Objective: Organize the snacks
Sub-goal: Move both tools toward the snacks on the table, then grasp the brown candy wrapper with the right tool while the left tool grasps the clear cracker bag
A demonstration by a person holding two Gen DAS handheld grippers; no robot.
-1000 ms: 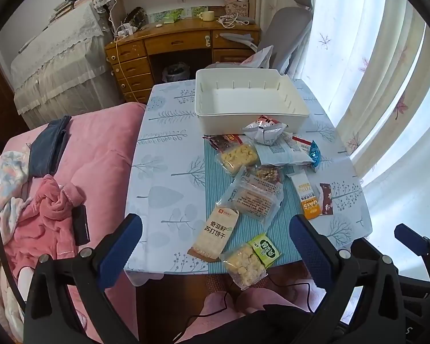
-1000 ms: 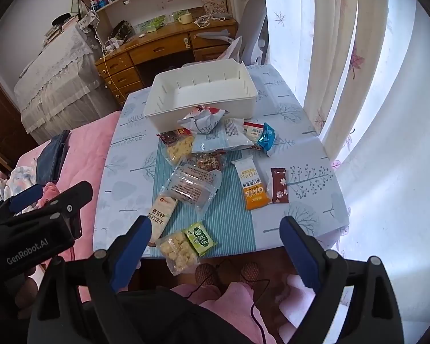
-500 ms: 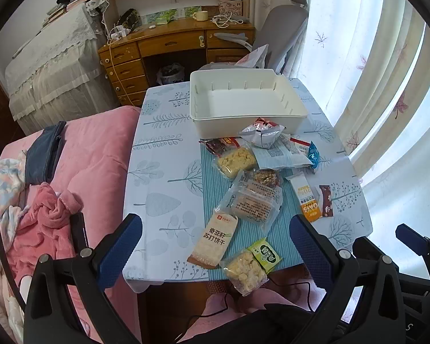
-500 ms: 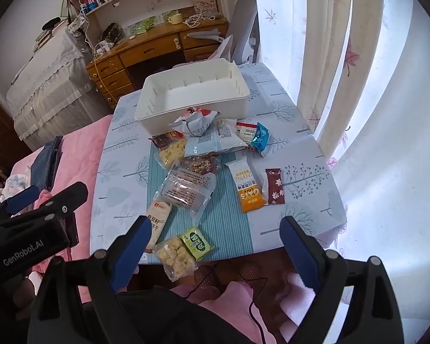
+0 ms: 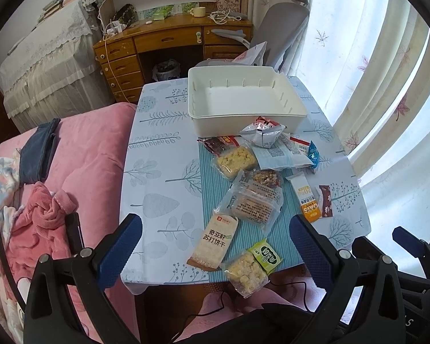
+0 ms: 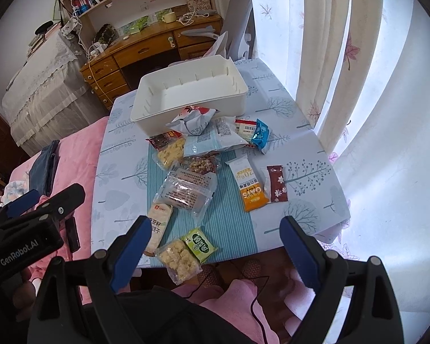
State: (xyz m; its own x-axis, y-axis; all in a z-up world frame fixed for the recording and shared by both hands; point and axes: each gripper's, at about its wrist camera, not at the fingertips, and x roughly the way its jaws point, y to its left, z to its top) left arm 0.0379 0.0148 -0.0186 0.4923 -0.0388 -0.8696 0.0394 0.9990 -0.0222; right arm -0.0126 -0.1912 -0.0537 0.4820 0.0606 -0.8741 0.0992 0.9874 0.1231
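Note:
Several snack packets lie on a striped blue mat (image 5: pixel 206 189) on the table. Nearest is a clear bag with a green label (image 5: pixel 250 266) (image 6: pixel 186 250), then a white cracker pack (image 5: pixel 213 239) (image 6: pixel 157 228), a clear biscuit pack (image 5: pixel 253 205) (image 6: pixel 187 192) and an orange-white bar (image 5: pixel 306 200) (image 6: pixel 248 185). An empty white bin (image 5: pixel 243 100) (image 6: pixel 186 89) stands behind them. My left gripper (image 5: pixel 215 243) and right gripper (image 6: pixel 215 240) are both open and empty, held above the table's near edge.
A pink-covered bed (image 5: pixel 80 154) lies left of the table. A curtain (image 5: pixel 381 91) hangs on the right. A wooden desk (image 5: pixel 169 43) and grey chair (image 5: pixel 281 25) stand beyond the table. A dark red wrapper (image 6: pixel 276 183) and blue wrapper (image 6: pixel 261 134) lie toward the right edge.
Both grippers have shifted slightly; the table and snacks sit a little lower and closer in view. Nothing on the table has moved. Both grippers stay open.

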